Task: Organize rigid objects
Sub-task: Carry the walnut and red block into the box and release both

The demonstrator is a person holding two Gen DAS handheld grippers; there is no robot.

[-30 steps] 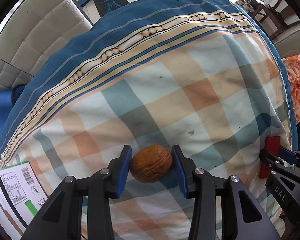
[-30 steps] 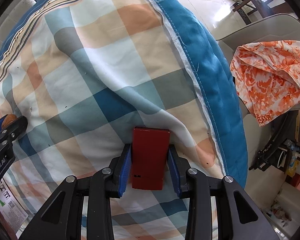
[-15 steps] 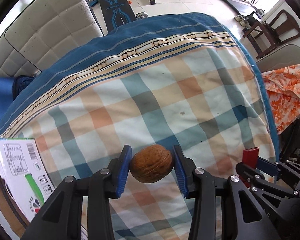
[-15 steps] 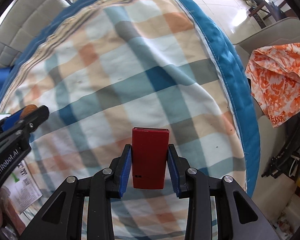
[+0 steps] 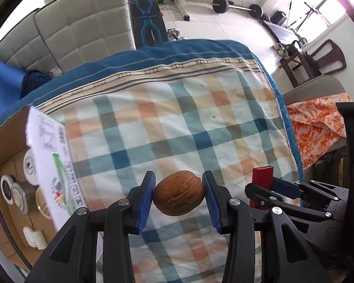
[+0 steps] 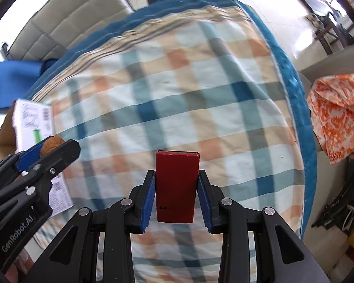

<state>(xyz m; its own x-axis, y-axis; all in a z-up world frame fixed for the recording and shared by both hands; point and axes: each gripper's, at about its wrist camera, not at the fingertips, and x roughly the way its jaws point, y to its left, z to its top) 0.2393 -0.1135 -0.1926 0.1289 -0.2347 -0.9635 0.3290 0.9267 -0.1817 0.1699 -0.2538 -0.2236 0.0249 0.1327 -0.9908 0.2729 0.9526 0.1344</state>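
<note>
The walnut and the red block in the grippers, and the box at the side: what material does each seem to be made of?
Walnut: natural woody shell, matte brown, with fine wrinkles and a seam line. Red block: probably hard plastic, or painted metal; smooth, slightly glossy, with sharp edges and a lid seam. Box: cardboard, plain brown inside, with a white printed flap carrying barcodes.

Brown walnut sits between blue pads of black tongs; red box too. Bed cover is checked teal, orange, cream and white, blue border. Cloth orange-white print.
</note>
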